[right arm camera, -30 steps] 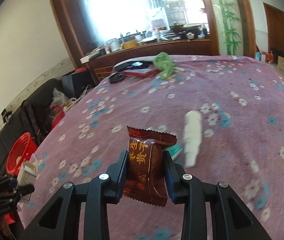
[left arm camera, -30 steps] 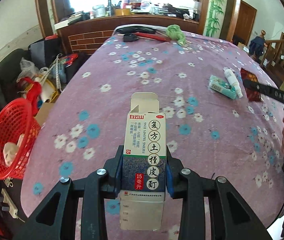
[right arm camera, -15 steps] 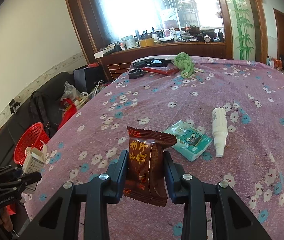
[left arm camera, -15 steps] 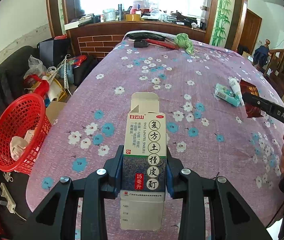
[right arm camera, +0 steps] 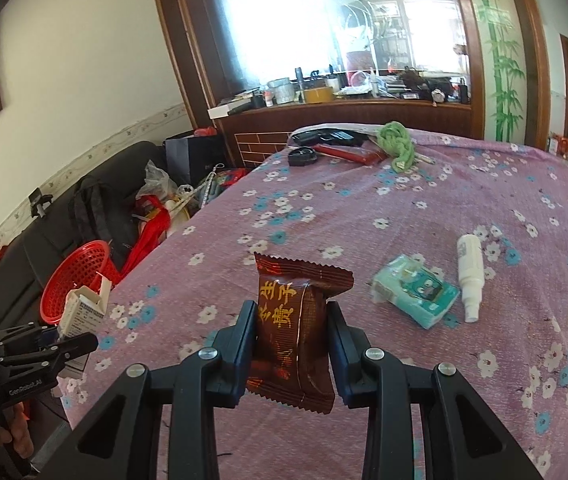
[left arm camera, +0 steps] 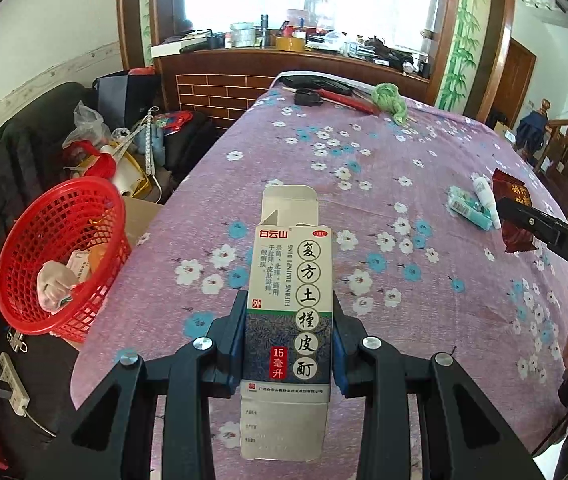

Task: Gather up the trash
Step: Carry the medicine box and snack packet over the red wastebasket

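Note:
My left gripper [left arm camera: 287, 340] is shut on an open white and blue medicine box [left arm camera: 288, 296], held above the purple flowered tablecloth [left arm camera: 364, 168]. My right gripper [right arm camera: 291, 344] is shut on a brown snack wrapper [right arm camera: 296, 328], held above the table. The red mesh basket [left arm camera: 59, 256] stands on the floor left of the table, with crumpled trash inside; it also shows in the right wrist view [right arm camera: 77, 280]. The left gripper with the box appears in the right wrist view [right arm camera: 43, 344]. The right gripper with the wrapper appears in the left wrist view [left arm camera: 512, 216].
A teal tissue pack [right arm camera: 416, 294] and a white spray bottle [right arm camera: 470, 268] lie on the table at the right. A green cloth [right arm camera: 396, 146], a red case [right arm camera: 348, 154] and black items sit at the far end. Bags and clutter [left arm camera: 115, 152] stand by the basket.
Both grippers have risen and pulled back from the table, each still holding its item. The basket now sits closer to the left gripper's view centre.

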A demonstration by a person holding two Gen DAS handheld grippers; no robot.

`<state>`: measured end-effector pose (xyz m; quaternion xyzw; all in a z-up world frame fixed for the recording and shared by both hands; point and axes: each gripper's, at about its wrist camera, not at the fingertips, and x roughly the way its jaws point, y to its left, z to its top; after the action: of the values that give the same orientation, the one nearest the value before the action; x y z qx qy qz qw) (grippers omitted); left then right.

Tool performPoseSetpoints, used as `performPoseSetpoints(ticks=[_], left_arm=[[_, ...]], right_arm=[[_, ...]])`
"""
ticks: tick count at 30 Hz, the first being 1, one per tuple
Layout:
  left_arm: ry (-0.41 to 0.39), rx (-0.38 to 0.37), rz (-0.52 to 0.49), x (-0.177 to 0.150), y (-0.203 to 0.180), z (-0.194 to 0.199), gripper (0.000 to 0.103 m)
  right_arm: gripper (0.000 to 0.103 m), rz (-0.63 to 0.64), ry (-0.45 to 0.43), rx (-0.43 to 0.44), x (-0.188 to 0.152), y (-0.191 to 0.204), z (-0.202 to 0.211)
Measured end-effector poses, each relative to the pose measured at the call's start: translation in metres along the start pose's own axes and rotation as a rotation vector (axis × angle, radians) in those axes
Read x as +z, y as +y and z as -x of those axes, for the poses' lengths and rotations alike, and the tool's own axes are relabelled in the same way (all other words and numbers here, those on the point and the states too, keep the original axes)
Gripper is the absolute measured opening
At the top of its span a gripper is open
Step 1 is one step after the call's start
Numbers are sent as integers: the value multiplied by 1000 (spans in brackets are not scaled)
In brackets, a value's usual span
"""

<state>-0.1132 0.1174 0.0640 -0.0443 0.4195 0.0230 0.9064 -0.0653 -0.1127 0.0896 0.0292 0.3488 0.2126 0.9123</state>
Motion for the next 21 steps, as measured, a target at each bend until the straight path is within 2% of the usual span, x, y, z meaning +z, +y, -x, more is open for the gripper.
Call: performPoseSetpoints(ticks=[21], left_arm=[[-34, 14, 85, -11, 55, 19, 37]], right_arm=[[36, 73, 2, 64, 2, 66, -4]])
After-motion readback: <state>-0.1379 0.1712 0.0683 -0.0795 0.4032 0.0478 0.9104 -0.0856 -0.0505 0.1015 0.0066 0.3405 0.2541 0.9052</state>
